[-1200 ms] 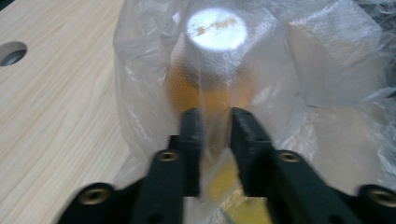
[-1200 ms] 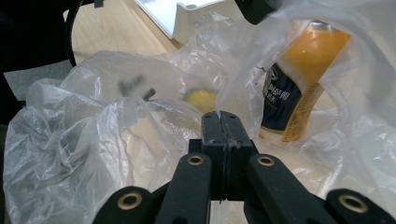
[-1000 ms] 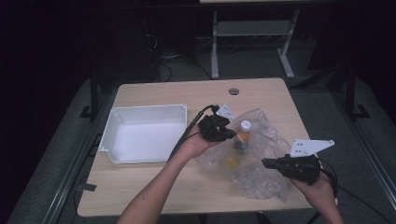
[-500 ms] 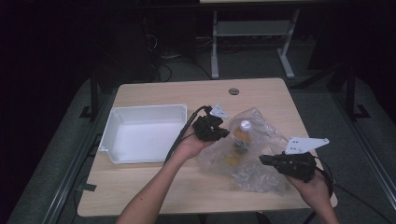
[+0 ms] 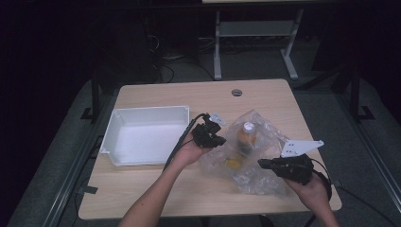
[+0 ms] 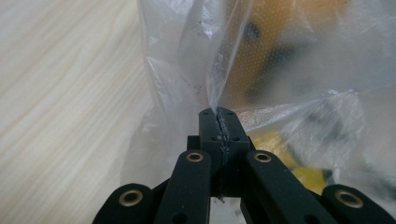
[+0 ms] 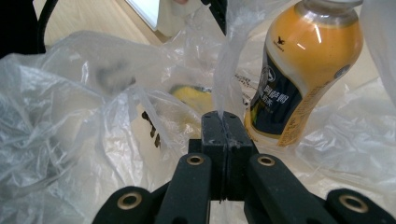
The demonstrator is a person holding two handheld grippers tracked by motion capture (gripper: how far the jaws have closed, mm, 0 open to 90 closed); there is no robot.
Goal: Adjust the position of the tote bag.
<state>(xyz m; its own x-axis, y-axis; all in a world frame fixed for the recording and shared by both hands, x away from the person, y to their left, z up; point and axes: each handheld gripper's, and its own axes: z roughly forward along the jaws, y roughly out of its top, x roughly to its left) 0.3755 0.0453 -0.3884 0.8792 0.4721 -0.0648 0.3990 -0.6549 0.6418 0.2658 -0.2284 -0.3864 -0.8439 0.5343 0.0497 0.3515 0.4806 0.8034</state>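
Right gripper (image 5: 263, 163) is sitting nearest the table's (image 5: 156, 194) near edge, toward its near right corner, jaws pressed together on a fold of the clear plastic bag (image 5: 257, 177). Right gripper view: film is running up from between the closed tips (image 7: 223, 116).

Left gripper (image 5: 218, 140) is working farther in, about mid-table, jaws likewise clamped tight on the bag's film; in the left gripper view a pleat is rising straight out of the closed tips (image 6: 218, 113). Both hands are pinching opposite sides of the same bag, left edge and near right edge.

The bag is lying right of centre, between the two grippers. Inside it an orange bottle (image 5: 247, 137) with a pale cap is standing roughly upright, long axis vertical, just beside the left gripper and beyond the right one. A yellow item (image 5: 232, 163) is lying low in the bag between the two grips.

Judgement: the coming move is probably turning on pulling the two pinches apart to open the bag; the left hand is nearer the bottle.

Right gripper view is giving the bottle's dark label (image 7: 280, 100); the left gripper view is giving it as an orange blur (image 6: 280, 42) behind film.

Farthest left, the white bin (image 5: 113, 137) is sitting empty by the left edge.
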